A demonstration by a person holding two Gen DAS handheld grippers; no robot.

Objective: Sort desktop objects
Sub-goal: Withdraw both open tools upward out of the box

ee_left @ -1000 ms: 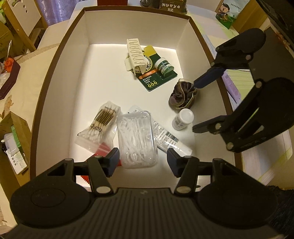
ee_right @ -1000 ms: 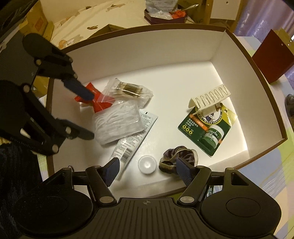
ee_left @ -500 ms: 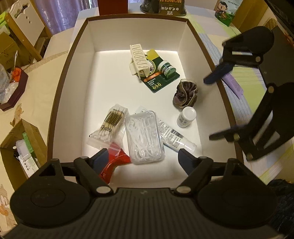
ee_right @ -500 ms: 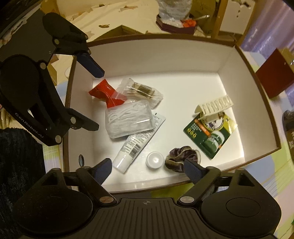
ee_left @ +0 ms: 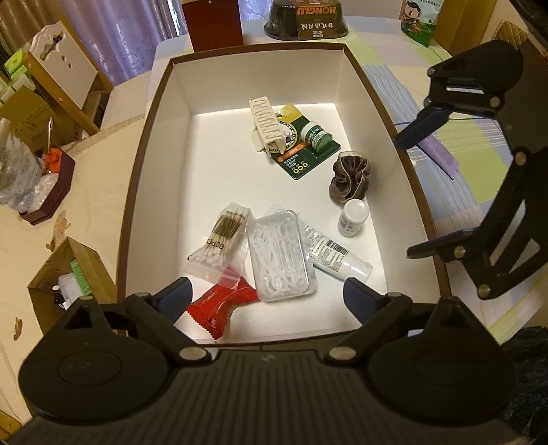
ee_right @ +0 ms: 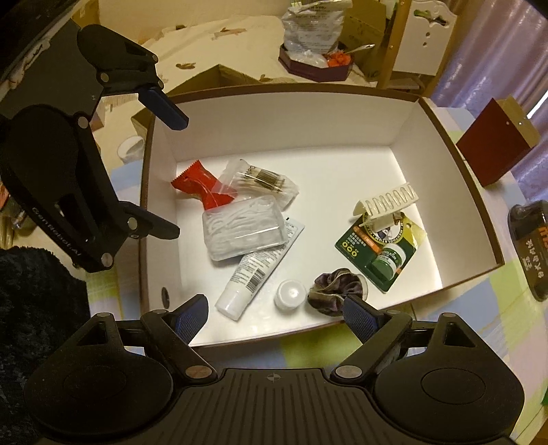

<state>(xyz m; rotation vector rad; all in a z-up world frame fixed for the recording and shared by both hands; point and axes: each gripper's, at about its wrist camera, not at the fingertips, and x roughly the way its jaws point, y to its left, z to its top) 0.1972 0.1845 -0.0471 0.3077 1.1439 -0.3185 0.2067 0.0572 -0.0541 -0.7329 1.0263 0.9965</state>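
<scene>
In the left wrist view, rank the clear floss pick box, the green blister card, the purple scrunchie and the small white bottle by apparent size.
1. clear floss pick box
2. green blister card, which lies farther from the camera, so its true rank against the box is unsure
3. purple scrunchie
4. small white bottle

dark tub (ee_left: 306, 18): HONGLU | swab bag (ee_left: 224, 238): OOPC

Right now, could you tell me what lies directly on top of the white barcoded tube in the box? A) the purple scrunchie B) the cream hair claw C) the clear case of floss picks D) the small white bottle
C: the clear case of floss picks overlaps the crimped end of the white tube; the other three sit apart from it.
</scene>
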